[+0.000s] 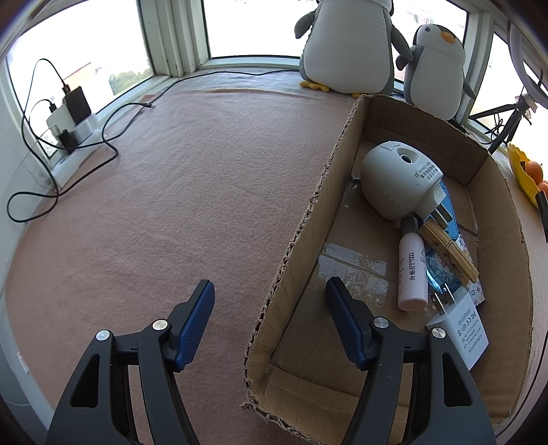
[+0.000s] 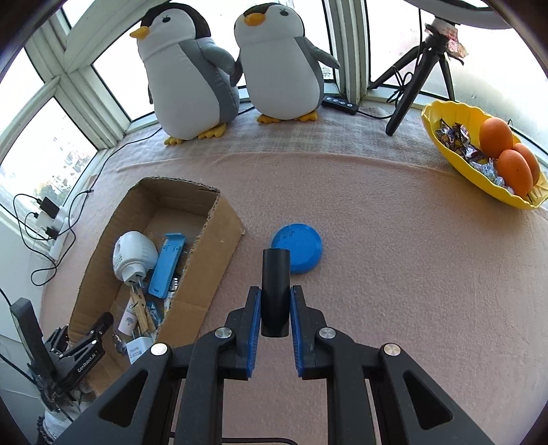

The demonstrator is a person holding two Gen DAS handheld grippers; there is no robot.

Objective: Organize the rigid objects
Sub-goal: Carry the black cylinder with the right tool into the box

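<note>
Two plush penguins stand side by side on the sill before the windows, their flippers touching. A black tripod stands to their right, with a small black remote between it and the penguins. A yellow bowl near the right edge holds three oranges and wrapped sweets. At far left, a white power strip carries black adapters and cables. A pink cloth covers the surface.

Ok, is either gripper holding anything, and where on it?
The right gripper clamps a black cylinder by its lower half. The left gripper is open, holding nothing.
</note>
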